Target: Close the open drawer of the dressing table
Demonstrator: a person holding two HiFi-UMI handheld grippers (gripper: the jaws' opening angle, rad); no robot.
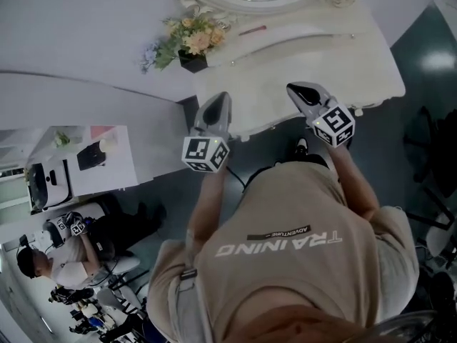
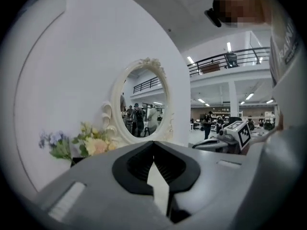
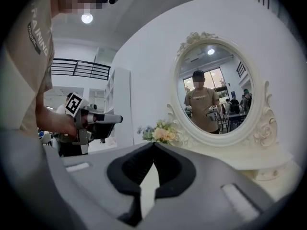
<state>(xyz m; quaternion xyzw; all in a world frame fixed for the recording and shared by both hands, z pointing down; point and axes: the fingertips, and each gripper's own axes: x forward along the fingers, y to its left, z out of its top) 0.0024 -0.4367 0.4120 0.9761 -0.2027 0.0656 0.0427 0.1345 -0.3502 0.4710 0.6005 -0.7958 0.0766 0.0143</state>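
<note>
There are two grippers, one dressing table, one oval mirror and one bunch of flowers in a dark pot. The left gripper [image 1: 222, 97] and the right gripper [image 1: 294, 88] are held side by side, apart from each other, with their tips over the near edge of the cream dressing table [image 1: 307, 52]. Each gripper's own view shows its jaws drawn together at the tips with nothing between them.

The table lies straight ahead of and below both tools. The mirror [image 1: 246, 4] stands at its far side and the flowers [image 1: 189, 40] at its far left. A small pink thing [image 1: 253, 29] lies on the top near the mirror's foot. The drawer itself cannot be made out. From above, the tabletop's near edge covers the front, and both gripper views look across the top toward the mirror [image 3: 216, 92].
</note>
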